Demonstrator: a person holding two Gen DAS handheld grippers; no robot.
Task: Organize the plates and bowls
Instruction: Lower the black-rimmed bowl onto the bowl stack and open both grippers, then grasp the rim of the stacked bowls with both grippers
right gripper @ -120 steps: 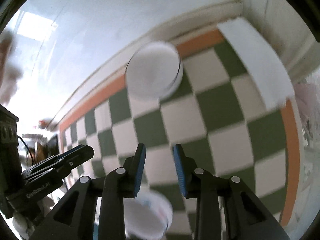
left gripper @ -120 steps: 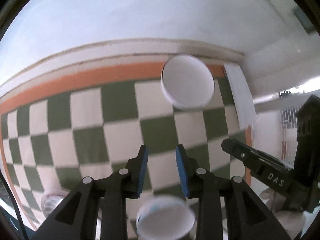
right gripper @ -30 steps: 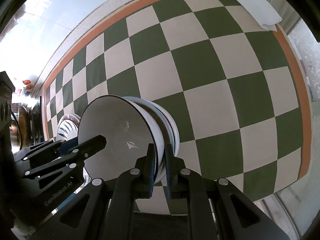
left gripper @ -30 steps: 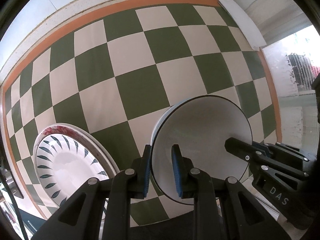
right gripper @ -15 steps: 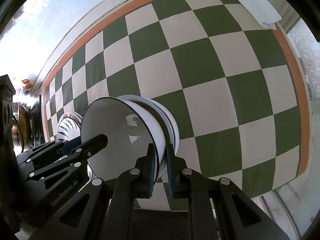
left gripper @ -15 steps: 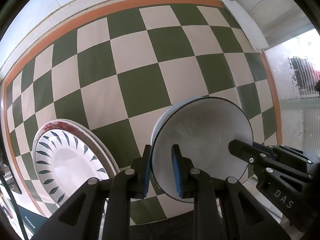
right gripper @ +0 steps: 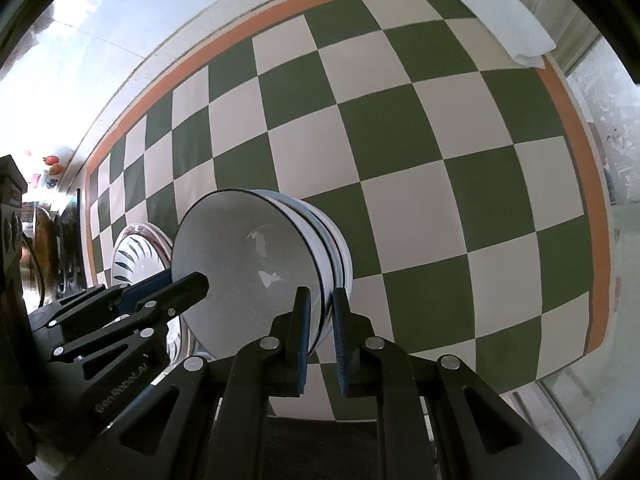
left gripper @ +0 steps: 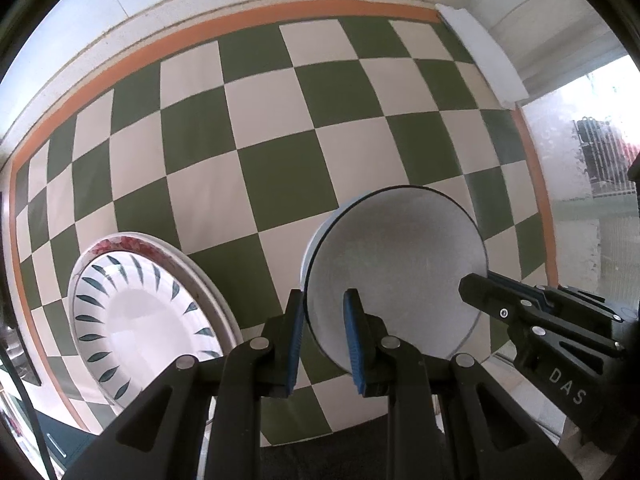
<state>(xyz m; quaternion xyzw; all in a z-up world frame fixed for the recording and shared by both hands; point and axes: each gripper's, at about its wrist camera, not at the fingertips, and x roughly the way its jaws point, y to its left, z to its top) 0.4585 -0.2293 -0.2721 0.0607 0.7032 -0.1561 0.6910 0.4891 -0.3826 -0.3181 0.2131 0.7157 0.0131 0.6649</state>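
Observation:
A stack of white bowls with dark rims is held between both grippers above the checked tablecloth. My left gripper is shut on the near rim of the stack. My right gripper is shut on the stack's opposite rim; it shows at the right of the left wrist view. The left gripper shows at the left of the right wrist view. A stack of white plates with dark leaf marks lies on the cloth to the left of the bowls.
The green and cream checked cloth has an orange border. A folded white cloth lies at the far right corner. A white wall runs behind the table. Dark clutter stands at the left.
Four seconds ago both grippers were open and empty above the table. Within the last second the held bowl stack has shifted slightly; both grips stay shut.

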